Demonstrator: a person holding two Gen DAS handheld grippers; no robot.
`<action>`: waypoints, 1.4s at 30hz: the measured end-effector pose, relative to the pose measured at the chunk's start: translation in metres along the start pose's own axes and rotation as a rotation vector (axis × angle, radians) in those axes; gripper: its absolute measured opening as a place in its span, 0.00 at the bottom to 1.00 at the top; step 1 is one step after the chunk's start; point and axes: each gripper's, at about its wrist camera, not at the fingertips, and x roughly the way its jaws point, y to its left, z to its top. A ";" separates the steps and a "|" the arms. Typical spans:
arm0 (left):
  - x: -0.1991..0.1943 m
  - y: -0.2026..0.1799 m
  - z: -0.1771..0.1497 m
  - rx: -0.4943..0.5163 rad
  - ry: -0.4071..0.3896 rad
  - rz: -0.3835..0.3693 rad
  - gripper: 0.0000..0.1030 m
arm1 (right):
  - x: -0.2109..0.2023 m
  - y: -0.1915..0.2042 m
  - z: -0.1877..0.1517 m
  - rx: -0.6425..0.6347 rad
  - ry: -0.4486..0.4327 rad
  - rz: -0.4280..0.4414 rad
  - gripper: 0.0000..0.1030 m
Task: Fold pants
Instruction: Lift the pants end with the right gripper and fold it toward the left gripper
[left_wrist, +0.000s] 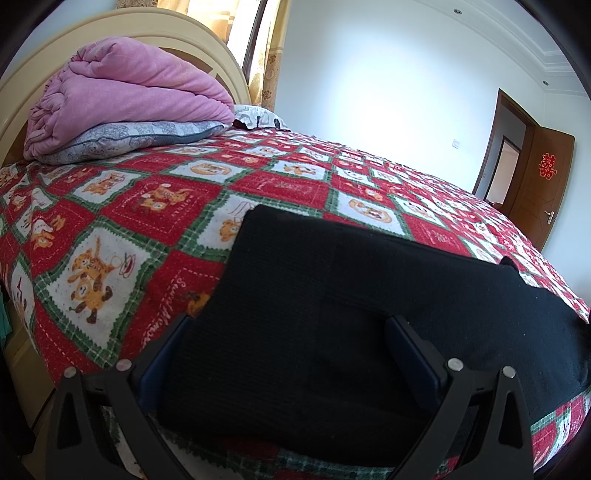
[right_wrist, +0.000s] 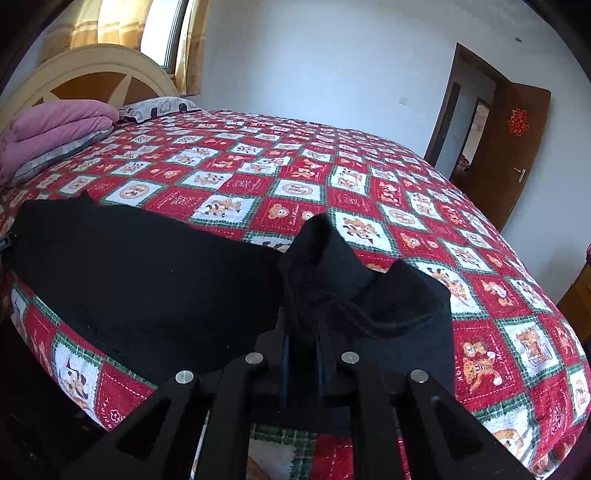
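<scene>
Your left tongs (left_wrist: 291, 328) stand wide, their dark blue fingers (left_wrist: 413, 354) straddling the near end of the black pants (left_wrist: 332, 295) at the bottom centre of the left view; whether the pads touch the cloth cannot be told. Your right tongs (right_wrist: 301, 343) are narrow, clamped on a bunched fold of the pants (right_wrist: 332, 280) that stands up in a soft peak at the centre of the right view.

The pants are a matte black fabric with a fine ribbed weave. They lie along the near edge of the bed (right_wrist: 258, 166), mostly flat at the left of the right view and crumpled at the gripped end.

The bed carries a quilted bedspread (left_wrist: 129, 221) in red and white squares with green plaid borders and cartoon animal prints. In the upper left of the left view, a rolled pink quilt (left_wrist: 129, 96) rests on a grey patterned pillow (left_wrist: 129, 138), against a curved cream headboard (left_wrist: 207, 40). A brown wooden door (right_wrist: 509, 147) stands open at the upper right.
</scene>
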 end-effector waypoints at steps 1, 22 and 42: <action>0.000 0.000 0.000 0.000 0.000 0.000 1.00 | 0.000 0.001 0.001 -0.004 0.000 -0.004 0.10; 0.000 0.000 0.000 -0.001 0.000 0.001 1.00 | 0.003 0.058 0.020 -0.125 -0.034 0.024 0.10; 0.000 0.000 0.000 -0.002 0.000 0.001 1.00 | 0.002 0.130 0.027 -0.242 -0.095 0.094 0.10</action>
